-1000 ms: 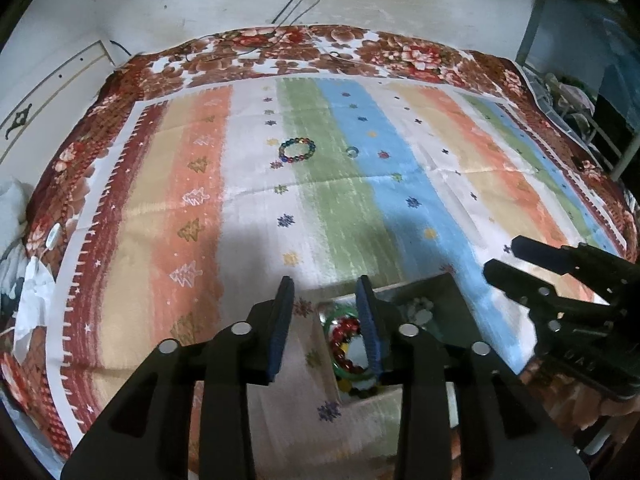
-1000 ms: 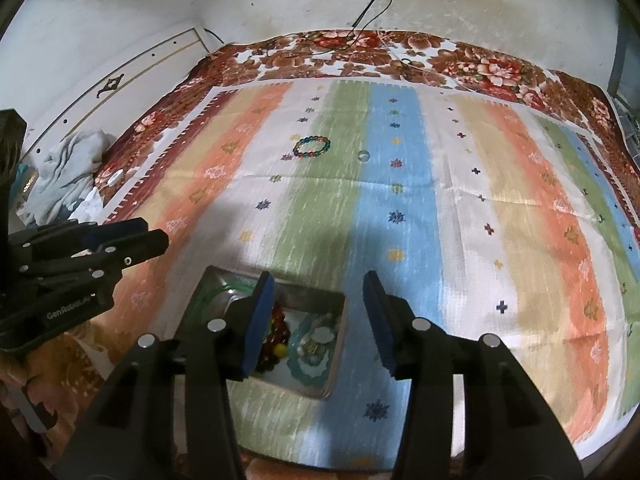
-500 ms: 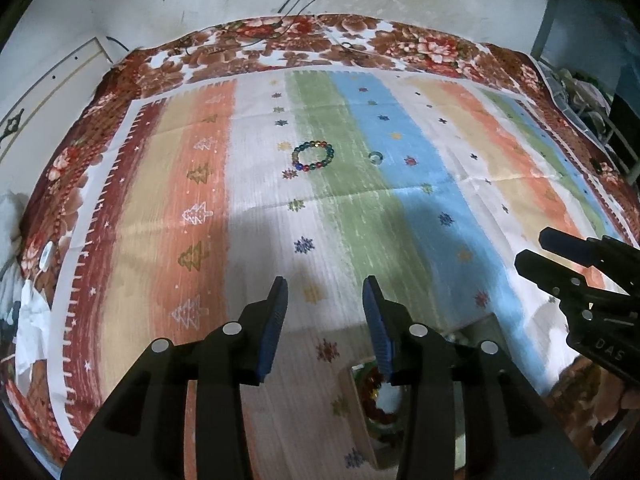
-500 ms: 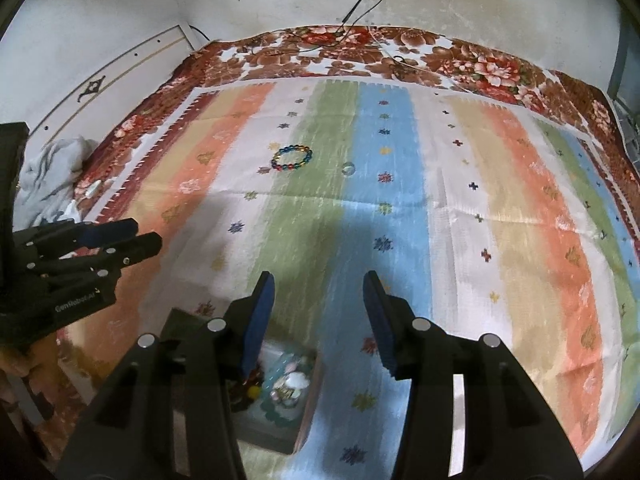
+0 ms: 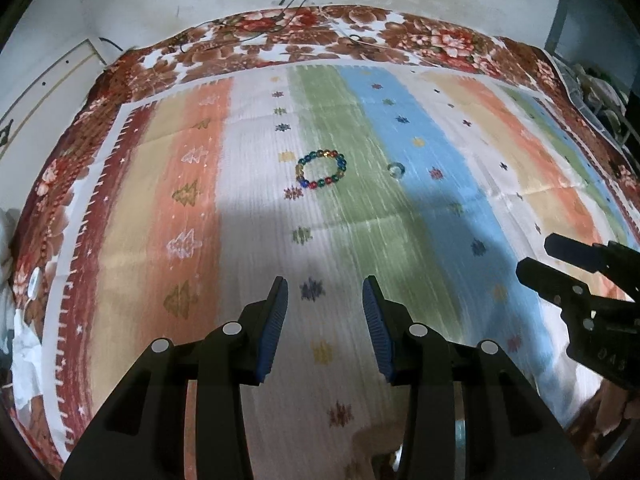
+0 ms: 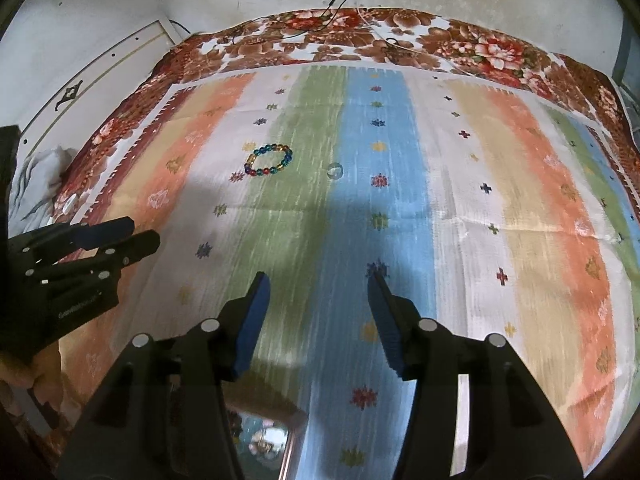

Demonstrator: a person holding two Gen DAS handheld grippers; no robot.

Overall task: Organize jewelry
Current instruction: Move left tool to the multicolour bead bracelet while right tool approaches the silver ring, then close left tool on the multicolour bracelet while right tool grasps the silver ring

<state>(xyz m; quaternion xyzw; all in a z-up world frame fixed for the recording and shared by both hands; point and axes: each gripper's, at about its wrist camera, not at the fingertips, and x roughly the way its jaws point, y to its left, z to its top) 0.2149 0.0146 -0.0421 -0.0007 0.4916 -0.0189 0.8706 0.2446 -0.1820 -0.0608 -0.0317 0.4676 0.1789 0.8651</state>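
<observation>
A bracelet of coloured beads [image 5: 321, 169] lies on the striped cloth, on the white and green stripes; it also shows in the right wrist view [image 6: 268, 165]. A small clear ring [image 5: 396, 169] lies to its right on the blue stripe, and shows in the right wrist view [image 6: 334, 169]. My left gripper [image 5: 325, 312] is open and empty, well short of the bracelet. My right gripper [image 6: 318, 304] is open and empty, short of the ring. The jewelry tray [image 6: 264, 436] with beads inside sits under the right gripper, mostly hidden.
The striped cloth [image 5: 192, 208] lies on a floral blanket [image 5: 280, 44] against a wall, with cables at the far edge. The right gripper [image 5: 580, 276] shows at the right of the left wrist view; the left gripper [image 6: 80, 256] at the left of the right wrist view.
Both grippers have moved forward from over the tray toward the bracelet and ring. The tray has slid back under them and nearly out of view. Both stay open.
</observation>
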